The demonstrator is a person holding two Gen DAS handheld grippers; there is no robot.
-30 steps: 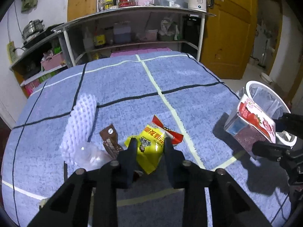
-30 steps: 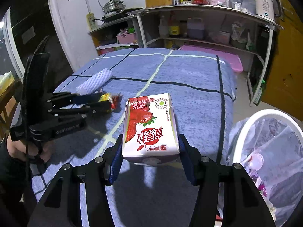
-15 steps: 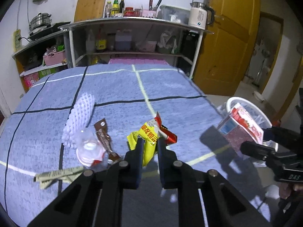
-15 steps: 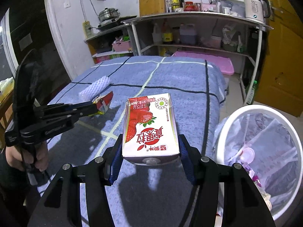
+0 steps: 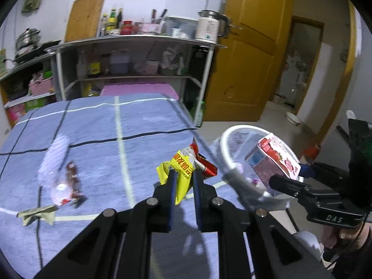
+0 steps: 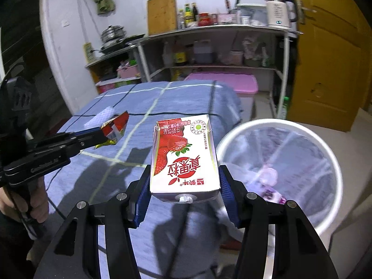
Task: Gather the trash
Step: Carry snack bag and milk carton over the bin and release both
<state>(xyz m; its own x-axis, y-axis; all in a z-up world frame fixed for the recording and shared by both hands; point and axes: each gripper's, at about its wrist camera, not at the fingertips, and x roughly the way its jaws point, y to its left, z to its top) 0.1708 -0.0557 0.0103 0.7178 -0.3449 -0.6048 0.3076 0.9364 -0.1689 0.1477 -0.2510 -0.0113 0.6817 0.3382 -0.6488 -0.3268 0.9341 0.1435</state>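
Note:
My left gripper point(image 5: 183, 174) is shut on a yellow and red snack bag point(image 5: 182, 167) and holds it above the blue table's right edge, near the bin; the bag also shows in the right wrist view point(image 6: 115, 127). My right gripper point(image 6: 183, 181) is shut on a strawberry milk carton point(image 6: 183, 153), held just left of the white bin point(image 6: 334, 162). In the left wrist view the carton point(image 5: 276, 158) hangs over the bin's rim point(image 5: 226, 148). The bin is lined with a clear bag and holds some trash.
On the blue checked cloth point(image 5: 139, 121) lie a white foam net point(image 5: 54, 153), a brown wrapper point(image 5: 72, 176), a clear plastic cup point(image 5: 60, 189) and a green paper scrap point(image 5: 37, 214). Metal shelves point(image 5: 130, 58) stand behind the table, a yellow door point(image 5: 244, 69) to the right.
My left gripper closed on the snack bag, lifted it off the cloth and carried it right toward the bin. My right gripper carried the carton closer to the bin.

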